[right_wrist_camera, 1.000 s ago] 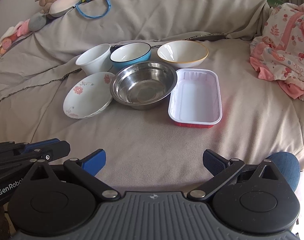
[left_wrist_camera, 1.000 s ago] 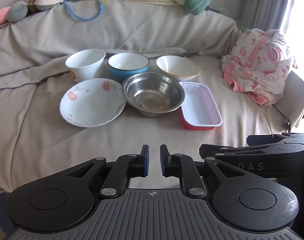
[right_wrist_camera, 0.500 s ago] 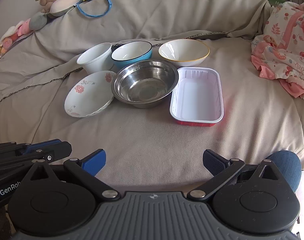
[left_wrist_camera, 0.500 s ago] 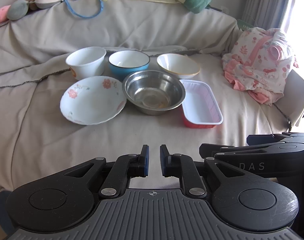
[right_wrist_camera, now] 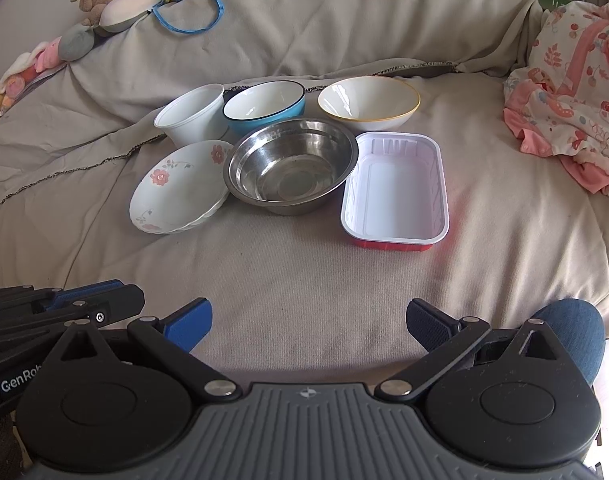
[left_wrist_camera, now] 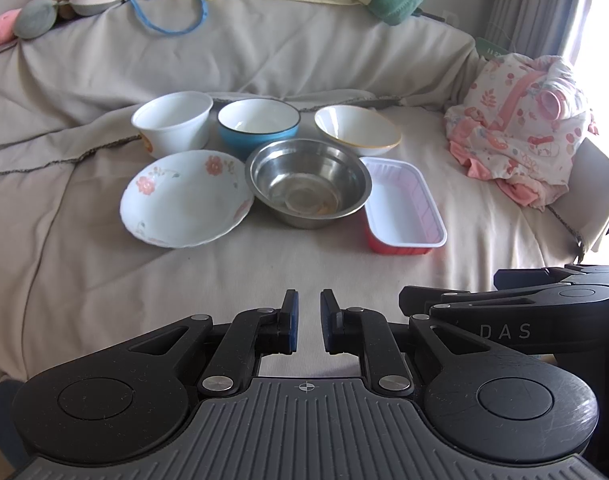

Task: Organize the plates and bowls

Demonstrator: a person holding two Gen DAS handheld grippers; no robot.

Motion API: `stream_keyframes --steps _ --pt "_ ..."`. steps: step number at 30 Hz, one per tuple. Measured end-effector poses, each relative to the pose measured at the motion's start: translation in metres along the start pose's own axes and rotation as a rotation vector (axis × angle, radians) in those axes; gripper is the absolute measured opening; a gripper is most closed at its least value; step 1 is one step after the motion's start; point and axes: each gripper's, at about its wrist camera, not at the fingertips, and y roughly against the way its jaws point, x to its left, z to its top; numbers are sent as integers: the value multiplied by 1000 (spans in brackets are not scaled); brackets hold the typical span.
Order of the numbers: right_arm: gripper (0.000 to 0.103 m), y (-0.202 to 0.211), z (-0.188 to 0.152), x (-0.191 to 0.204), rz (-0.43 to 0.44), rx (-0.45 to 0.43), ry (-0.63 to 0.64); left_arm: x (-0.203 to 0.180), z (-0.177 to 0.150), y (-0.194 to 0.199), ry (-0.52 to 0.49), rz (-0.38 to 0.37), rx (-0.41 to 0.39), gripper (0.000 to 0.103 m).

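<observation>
Steel bowl (right_wrist_camera: 290, 166) sits mid-frame: right gripper (right_wrist_camera: 308, 324), wide and empty, should take its near rim; left gripper (left_wrist_camera: 306, 326) narrow, empty.

six empty dishes sit upright in two close rows on the beige cover. back row: a white plastic cup-shaped bowl (left_wrist_camera: 172, 122), a blue bowl with white inside (left_wrist_camera: 258, 124), a white bowl with a yellow rim (left_wrist_camera: 357, 132). front row: a shallow white plate with pink flowers (left_wrist_camera: 186, 198), a stainless steel bowl (left_wrist_camera: 308, 182) touching it, and a rectangular red tray with white lining (left_wrist_camera: 402, 204).
</observation>
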Motion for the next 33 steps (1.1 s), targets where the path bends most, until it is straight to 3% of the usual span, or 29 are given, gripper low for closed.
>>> stream_keyframes --steps 23,25,29,31,33 --pt "103 -10 3 -6 33 10 -11 4 2 -13 16 2 26 16" --pt "103 -13 7 -11 52 5 -1 6 8 -21 35 -39 22 16" --pt "103 -28 31 -40 58 -18 -19 16 25 -54 145 -214 12 18" --pt "103 -44 50 -61 54 -12 -47 8 34 -76 144 -217 22 18" --pt "103 -62 72 -81 27 -12 -70 -7 41 -94 75 -173 16 18"
